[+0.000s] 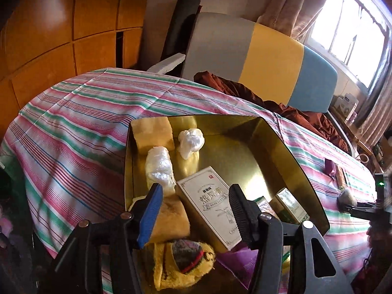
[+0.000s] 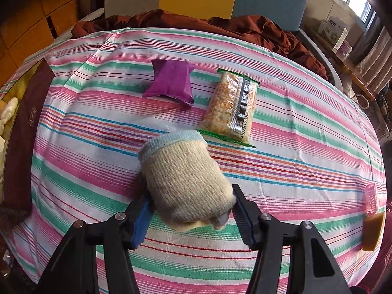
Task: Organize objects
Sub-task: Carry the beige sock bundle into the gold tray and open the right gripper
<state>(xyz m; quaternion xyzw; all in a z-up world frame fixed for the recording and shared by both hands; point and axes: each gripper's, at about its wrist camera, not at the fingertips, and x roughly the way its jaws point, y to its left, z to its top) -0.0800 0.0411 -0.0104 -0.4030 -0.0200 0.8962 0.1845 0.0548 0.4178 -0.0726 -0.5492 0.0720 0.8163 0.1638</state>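
Observation:
An open gold tin [image 1: 269, 147] stands on the striped bedspread [image 1: 73, 127]. Inside it lie a yellow sponge [image 1: 153, 132], two white plastic wads [image 1: 191, 142], a white printed box [image 1: 210, 210], green boxes [image 1: 291, 203], a yellow plush piece [image 1: 183, 264] and a purple packet [image 1: 240, 262]. My left gripper [image 1: 196, 208] hangs open over the tin's near end, holding nothing. In the right wrist view, a rolled beige knit glove [image 2: 183, 178] with a pale blue cuff sits between the pads of my right gripper [image 2: 191, 210], which press on both its sides just above the spread.
On the spread beyond the glove lie a purple packet [image 2: 170, 82] and a cracker packet [image 2: 231, 107]. A pink hair roller [image 2: 371, 198] and an amber block [image 2: 373, 232] sit at the right edge. The tin's maroon side [image 2: 22, 134] is at the left. A brown blanket [image 2: 220, 24] lies by the headboard.

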